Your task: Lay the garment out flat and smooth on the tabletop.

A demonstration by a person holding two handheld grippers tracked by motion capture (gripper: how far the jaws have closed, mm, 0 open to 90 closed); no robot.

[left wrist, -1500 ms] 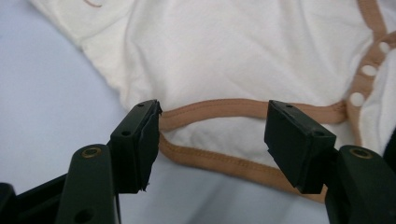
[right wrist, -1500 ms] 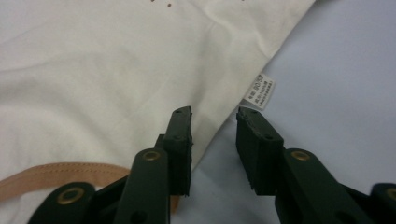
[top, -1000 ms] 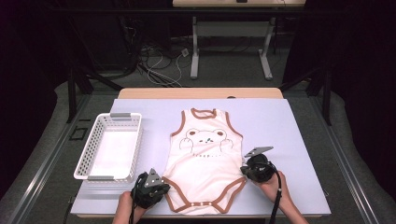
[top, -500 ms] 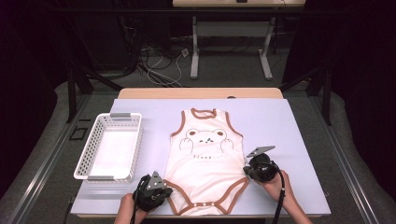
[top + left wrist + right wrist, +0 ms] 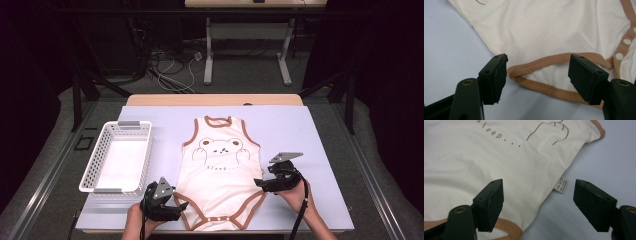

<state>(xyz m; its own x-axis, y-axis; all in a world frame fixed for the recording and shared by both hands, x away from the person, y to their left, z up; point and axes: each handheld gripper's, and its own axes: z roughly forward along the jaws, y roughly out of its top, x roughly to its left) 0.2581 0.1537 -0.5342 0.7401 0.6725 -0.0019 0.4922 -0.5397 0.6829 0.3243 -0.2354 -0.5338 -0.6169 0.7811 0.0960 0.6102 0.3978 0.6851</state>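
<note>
A cream baby bodysuit with brown trim and a bear print lies flat on the pale lilac table top. My left gripper sits at its lower left leg opening. Its jaws have just been opening and now stand apart, with the brown-trimmed leg hem lying loose between them. My right gripper is at the garment's right side. Its jaws have also just been opening, and the side edge with a small white label lies untouched between them.
A white plastic basket stands with nothing in it at the table's left. The table's near edge runs just below both hands. Bare table surface lies to the right of the bodysuit and behind it. Dark floor, cables and table legs lie beyond.
Both grippers' jaws went from shut to wide apart, letting go of the bodysuit's edges. The hands have stayed where they were and the garment rests flat.
</note>
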